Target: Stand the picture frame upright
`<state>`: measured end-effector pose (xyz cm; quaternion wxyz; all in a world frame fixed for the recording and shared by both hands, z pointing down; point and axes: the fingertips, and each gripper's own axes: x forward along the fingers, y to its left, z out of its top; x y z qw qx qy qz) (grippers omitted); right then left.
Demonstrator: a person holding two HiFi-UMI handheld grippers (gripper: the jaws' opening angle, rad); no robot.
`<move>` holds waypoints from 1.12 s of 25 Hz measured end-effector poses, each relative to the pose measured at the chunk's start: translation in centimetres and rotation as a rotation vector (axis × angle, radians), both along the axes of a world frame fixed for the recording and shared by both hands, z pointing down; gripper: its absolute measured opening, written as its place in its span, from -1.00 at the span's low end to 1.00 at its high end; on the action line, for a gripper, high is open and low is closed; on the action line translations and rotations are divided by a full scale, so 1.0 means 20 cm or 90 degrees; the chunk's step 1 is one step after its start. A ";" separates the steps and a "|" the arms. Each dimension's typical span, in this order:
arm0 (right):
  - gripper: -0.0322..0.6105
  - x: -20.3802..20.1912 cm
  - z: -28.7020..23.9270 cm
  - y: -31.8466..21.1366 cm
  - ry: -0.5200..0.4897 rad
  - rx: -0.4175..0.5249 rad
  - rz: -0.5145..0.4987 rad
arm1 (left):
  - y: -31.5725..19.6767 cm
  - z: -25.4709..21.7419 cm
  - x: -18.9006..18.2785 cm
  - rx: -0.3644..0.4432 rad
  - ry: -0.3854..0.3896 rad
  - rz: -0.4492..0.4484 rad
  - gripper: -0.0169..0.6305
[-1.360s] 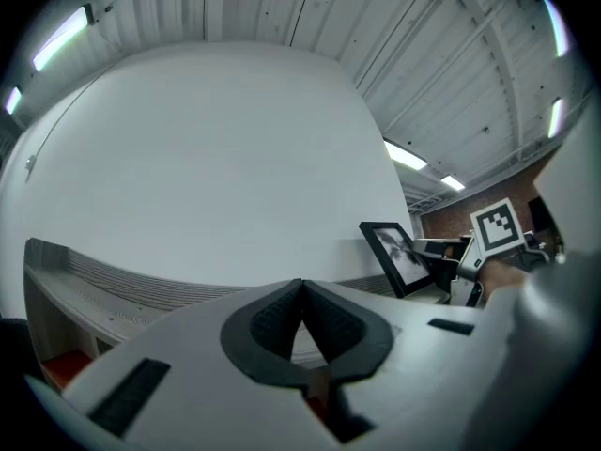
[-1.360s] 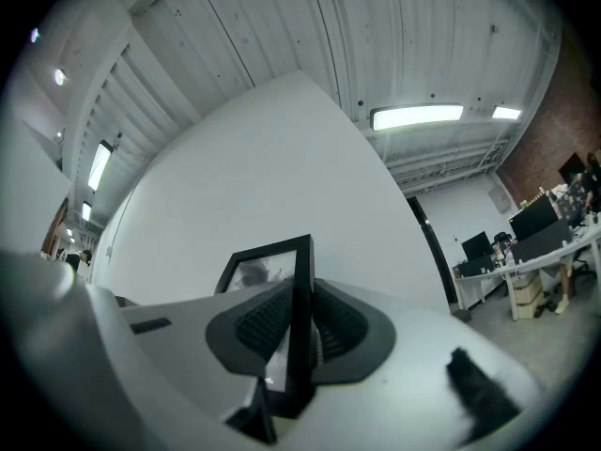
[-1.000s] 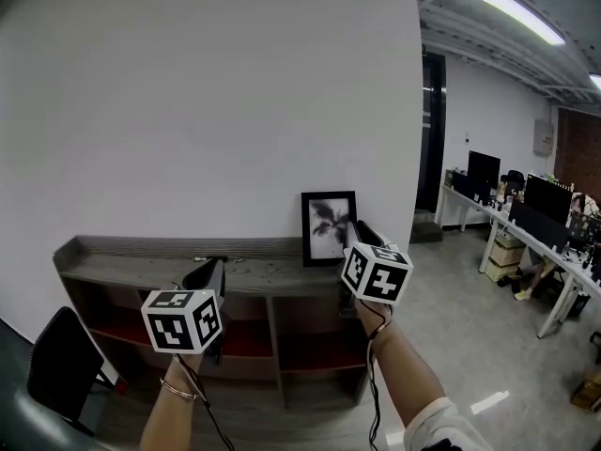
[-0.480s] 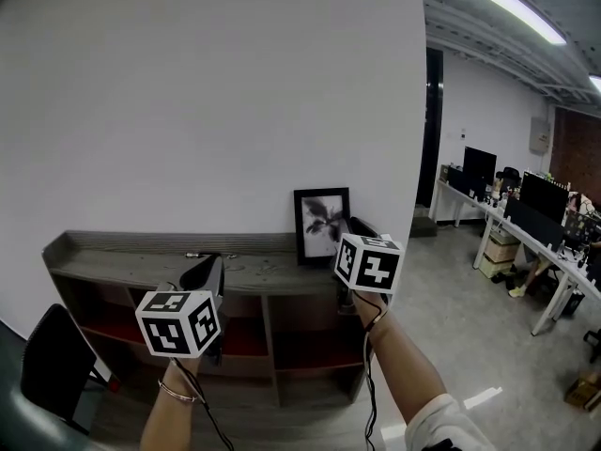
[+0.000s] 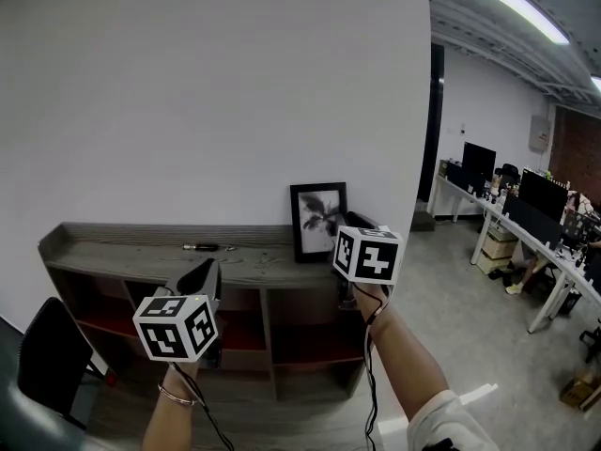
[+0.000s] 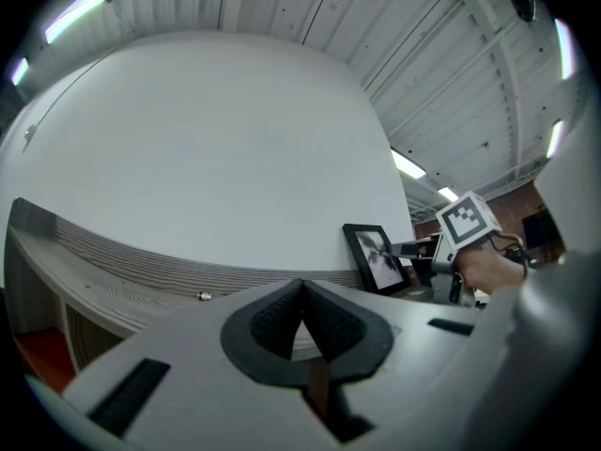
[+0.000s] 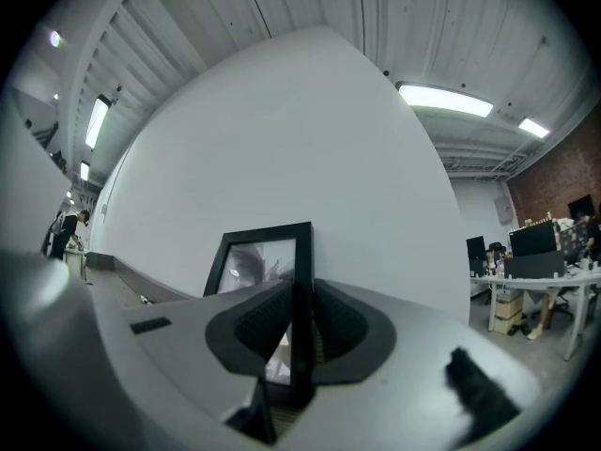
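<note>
The right gripper (image 7: 299, 334) is pinching the frame (image 7: 252, 252) edge, the left gripper (image 6: 302, 313) is hanging closed and empty; a jerky release is risking a tip-over.

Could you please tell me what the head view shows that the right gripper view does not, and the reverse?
Head view only: the left gripper, a chair and the lower compartments of the shelf. Right gripper view only: the right gripper with its jaws closed on the right edge of the frame. Both: the frame standing against the wall, and the desks off to the right.
</note>
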<state>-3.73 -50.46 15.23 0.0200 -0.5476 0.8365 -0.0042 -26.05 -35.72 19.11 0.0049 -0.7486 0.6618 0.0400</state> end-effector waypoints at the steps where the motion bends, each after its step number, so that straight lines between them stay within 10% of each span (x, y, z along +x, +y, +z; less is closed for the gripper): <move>1: -0.64 0.00 0.00 0.00 0.002 -0.002 0.000 | 0.00 0.01 -0.01 -0.001 0.002 -0.001 -0.91; 28: -0.63 0.02 -0.06 0.10 -0.021 0.031 -0.043 | 0.04 0.02 0.06 -0.008 0.005 -0.003 -0.91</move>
